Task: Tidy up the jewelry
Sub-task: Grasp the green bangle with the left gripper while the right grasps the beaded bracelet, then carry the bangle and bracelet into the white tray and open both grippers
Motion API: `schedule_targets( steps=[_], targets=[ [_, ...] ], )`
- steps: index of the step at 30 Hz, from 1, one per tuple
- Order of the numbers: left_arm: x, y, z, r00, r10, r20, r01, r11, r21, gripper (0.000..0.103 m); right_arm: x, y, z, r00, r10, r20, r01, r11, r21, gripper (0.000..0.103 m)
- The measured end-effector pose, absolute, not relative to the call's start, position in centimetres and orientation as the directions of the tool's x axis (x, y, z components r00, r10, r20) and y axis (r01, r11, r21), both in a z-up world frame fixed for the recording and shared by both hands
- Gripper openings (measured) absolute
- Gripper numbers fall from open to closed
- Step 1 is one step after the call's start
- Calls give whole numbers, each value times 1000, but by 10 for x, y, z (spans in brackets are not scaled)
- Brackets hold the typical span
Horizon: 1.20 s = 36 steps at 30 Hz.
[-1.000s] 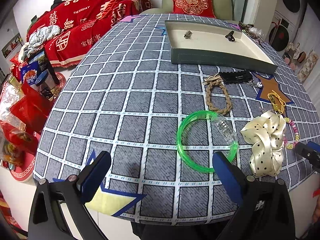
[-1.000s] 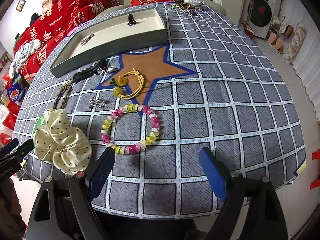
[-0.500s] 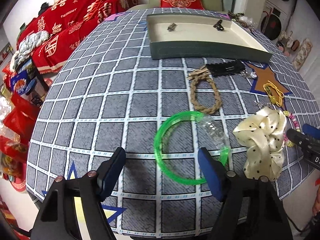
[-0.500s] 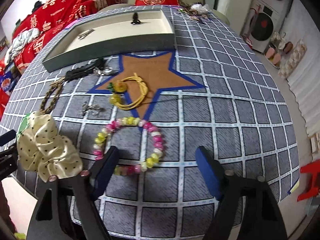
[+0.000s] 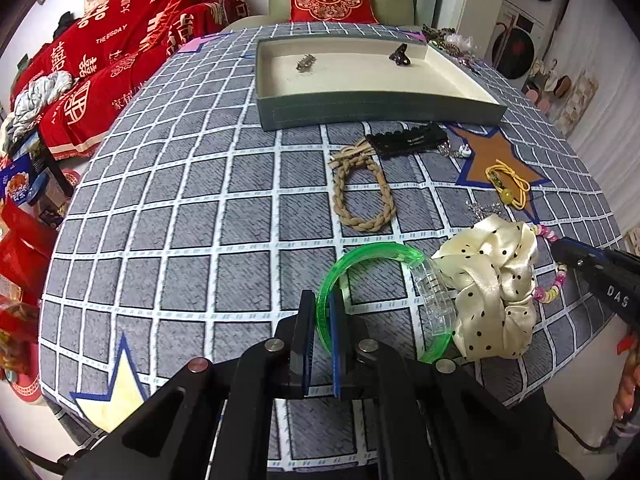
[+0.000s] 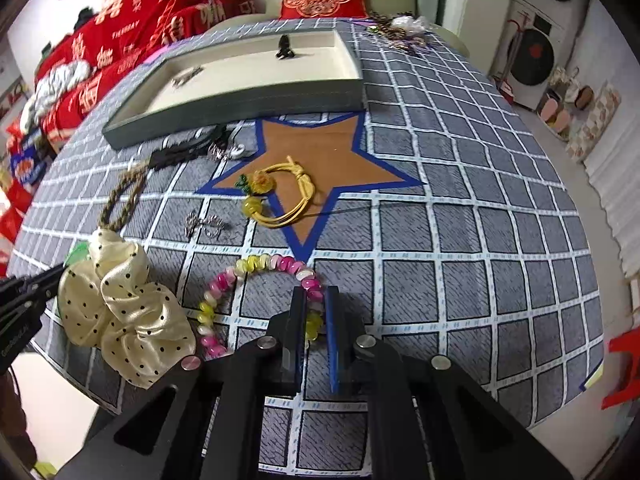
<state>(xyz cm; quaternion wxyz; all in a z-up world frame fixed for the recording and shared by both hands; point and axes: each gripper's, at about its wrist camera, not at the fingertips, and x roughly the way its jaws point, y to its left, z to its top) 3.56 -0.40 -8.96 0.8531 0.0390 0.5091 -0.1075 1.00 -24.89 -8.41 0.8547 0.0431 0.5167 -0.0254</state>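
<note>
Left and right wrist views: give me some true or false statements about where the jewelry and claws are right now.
1. The left claw is shut on the translucent green plastic bangle. True.
2. The right claw is wide open over bare cloth. False: it grips the pink and yellow beaded bracelet.
3. The cream polka-dot satin scrunchie lies inside the grey shallow tray. False: it lies on the checked tablecloth.
4. The yellow cord bracelet lies on the brown star patch. True.

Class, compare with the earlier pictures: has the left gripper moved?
Yes. The left gripper has moved forward toward the tray and shut on the green bangle.
</note>
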Motion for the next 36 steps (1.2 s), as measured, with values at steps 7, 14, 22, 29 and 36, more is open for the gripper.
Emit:
schedule_targets(
  steps=[7,14,22,29,36],
  targets=[
    [37,5,-74,481,-168,-861,210,975,-74,15,7,-262,-66,505,32,-862,105,990,98,10],
    [47,9,-43,523,-198,-829,209,973,-101,15,16,-270,-44,541,80,-837,99,982,158,10],
    [86,2,-8,564,-211,-799,229,969,-94,15,54,-269,-12,576,120,-808,48,982,180,10],
    [140,-9,4,576,-203,-792,233,969,-78,15,102,-262,4,591,118,-798,3,989,148,10],
    [200,-33,-11,539,-203,-817,250,965,-75,15,163,-258,-5,556,147,-818,-20,986,163,10]
  ],
)
